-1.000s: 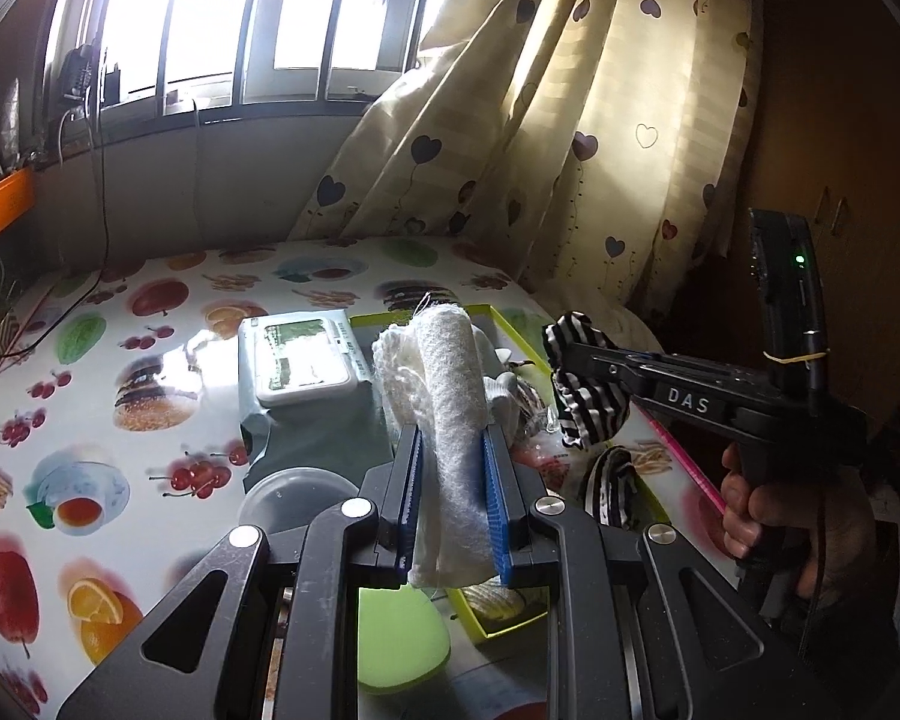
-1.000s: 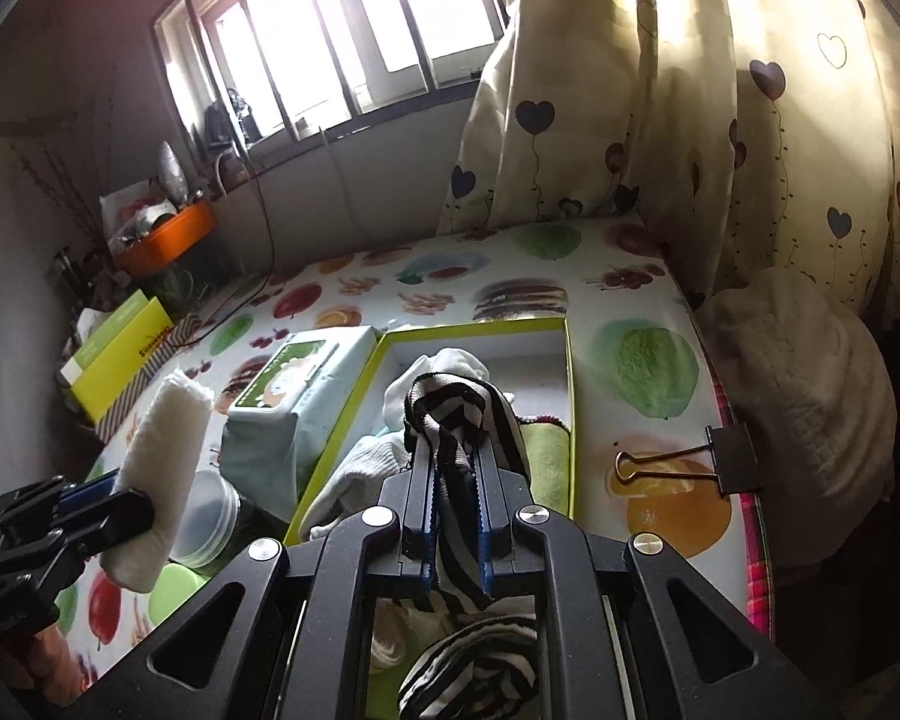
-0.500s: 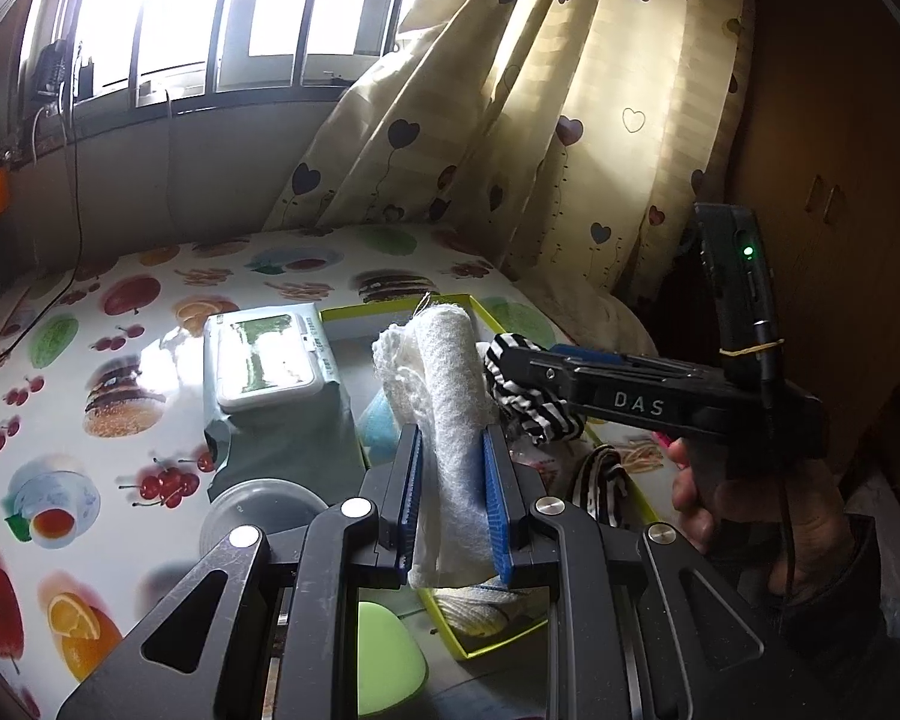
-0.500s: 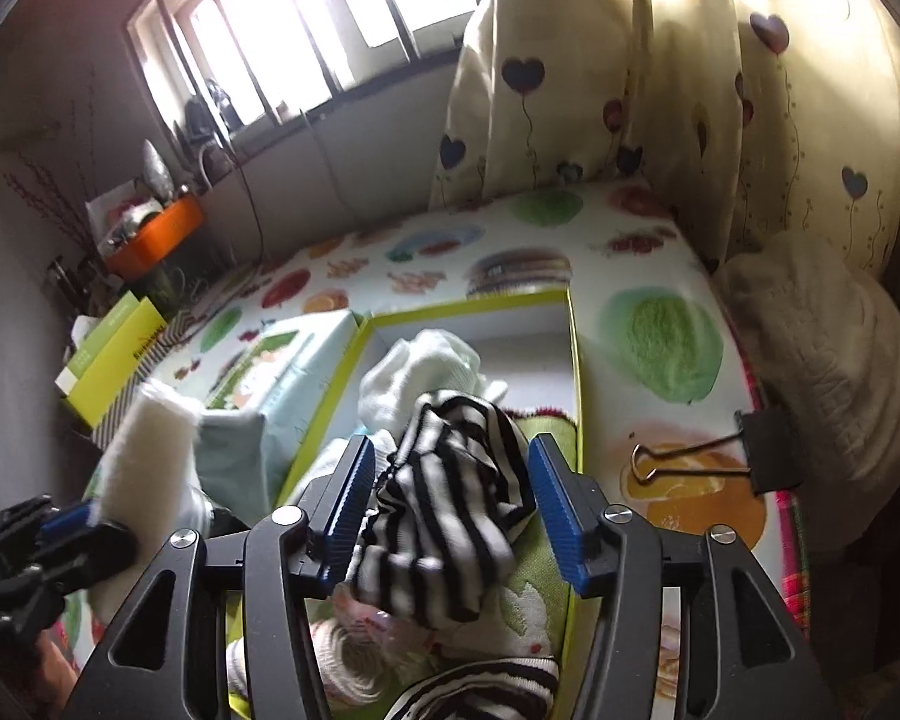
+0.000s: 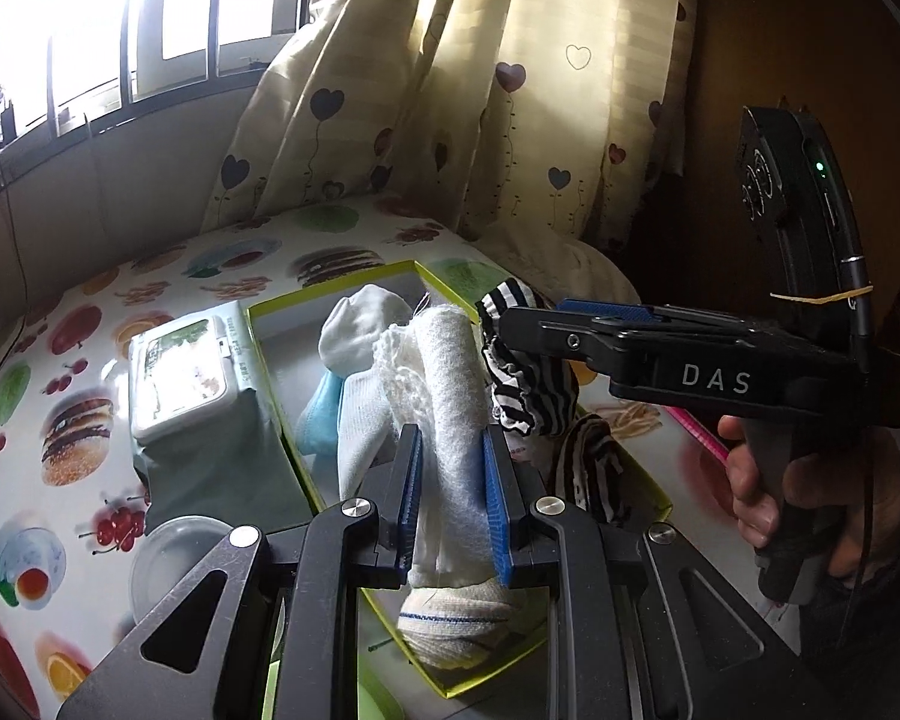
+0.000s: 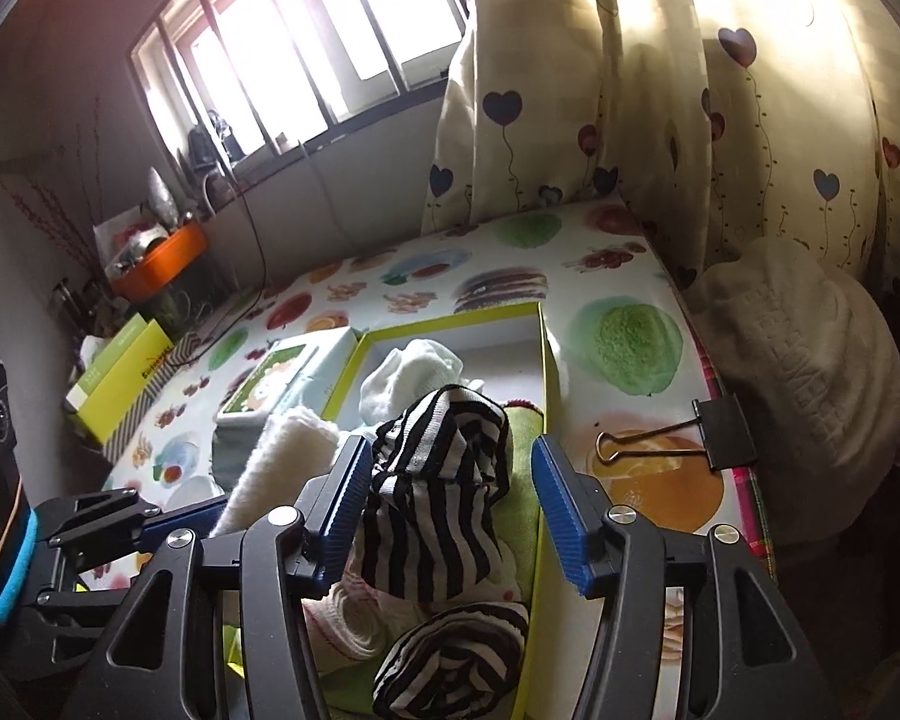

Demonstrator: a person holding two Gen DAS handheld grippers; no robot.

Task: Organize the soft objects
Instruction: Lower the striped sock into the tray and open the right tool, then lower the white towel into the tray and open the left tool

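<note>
A yellow-green box sits on the fruit-print table and holds white socks, a blue cloth and striped socks. My left gripper is shut on a rolled white towel and holds it over the box. My right gripper is open, its jaws wide on either side of a black-and-white striped sock that lies in the box; it also shows in the left wrist view. A second striped roll lies nearer me.
A wet-wipes pack lies left of the box, with a round plastic lid in front of it. A binder clip lies right of the box. A heart-print curtain hangs behind. A cream bundle sits at the right edge.
My right gripper has opened wider and the striped sock has dropped from it into the box. My left gripper has moved over the box with the towel still held.
</note>
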